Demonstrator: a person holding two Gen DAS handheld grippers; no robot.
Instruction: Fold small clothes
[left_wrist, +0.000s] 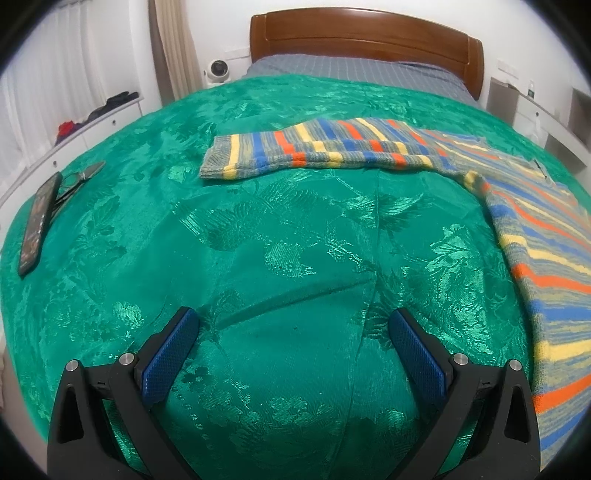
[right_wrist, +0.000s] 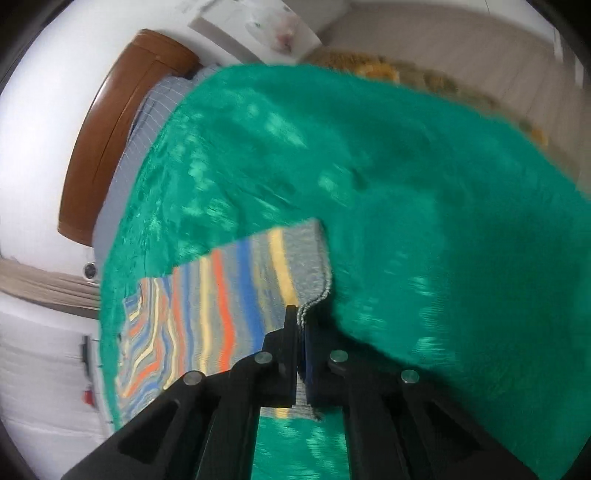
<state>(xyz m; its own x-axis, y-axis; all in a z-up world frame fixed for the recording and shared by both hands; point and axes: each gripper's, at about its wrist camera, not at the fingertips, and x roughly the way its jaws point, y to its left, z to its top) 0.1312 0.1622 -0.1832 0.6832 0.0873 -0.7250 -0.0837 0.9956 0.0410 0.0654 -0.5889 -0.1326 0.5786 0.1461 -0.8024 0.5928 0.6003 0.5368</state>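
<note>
A small striped knit sweater (left_wrist: 528, 236) in grey, blue, orange and yellow lies on the green bedspread (left_wrist: 280, 236). One sleeve (left_wrist: 317, 151) stretches left across the bed. My left gripper (left_wrist: 291, 325) is open and empty, low over bare bedspread, left of the sweater's body. My right gripper (right_wrist: 300, 314) is shut on the sweater's grey hem edge (right_wrist: 312, 299) and holds it lifted above the bedspread (right_wrist: 424, 206). The right wrist view is blurred by motion. The sweater (right_wrist: 221, 295) trails away to the left there.
A phone (left_wrist: 38, 225) and small scissors (left_wrist: 83, 175) lie at the bed's left edge. A wooden headboard (left_wrist: 365, 33) and grey sheet stand at the far end. White drawers (left_wrist: 92, 125) run along the left wall, and a shelf unit stands at the right.
</note>
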